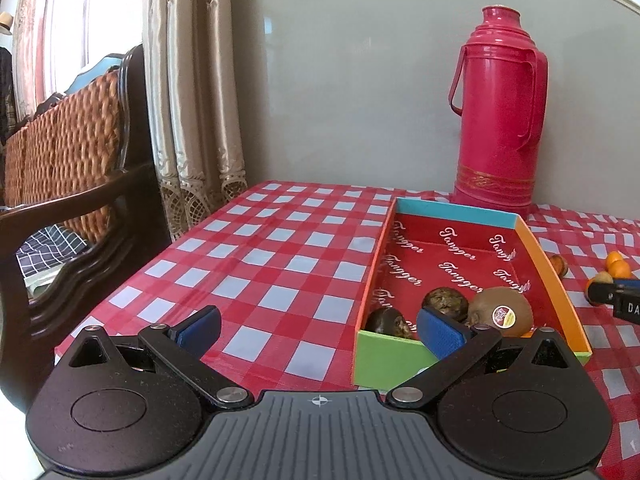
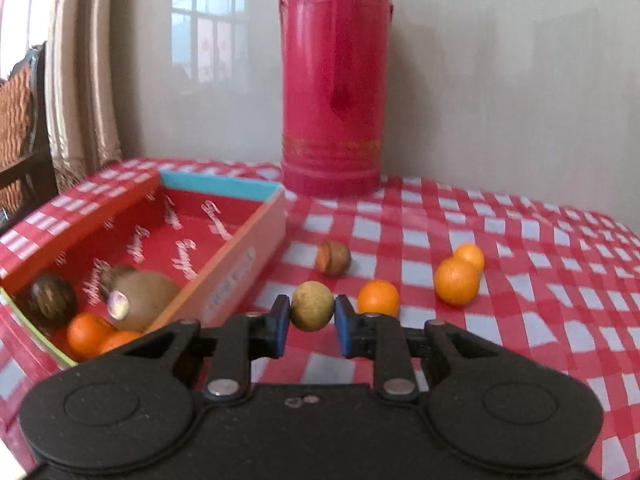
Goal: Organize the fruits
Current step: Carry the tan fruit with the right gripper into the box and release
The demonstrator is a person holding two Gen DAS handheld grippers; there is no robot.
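surface: red-white checked tablecloth [image 1: 280, 264] | far: grey wall [image 1: 360, 80], pink thermos [image 2: 334, 80] | left gripper [image 1: 316, 330] spread wide, empty, near box [image 1: 552, 264] | right gripper [image 2: 310, 318] pinched longan [image 2: 311, 306], right of box

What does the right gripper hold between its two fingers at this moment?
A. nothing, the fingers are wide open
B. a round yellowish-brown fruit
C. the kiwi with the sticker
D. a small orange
B: in the right wrist view, the right gripper has its blue pads closed against a round yellowish-brown fruit, while the kiwi lies in the box.
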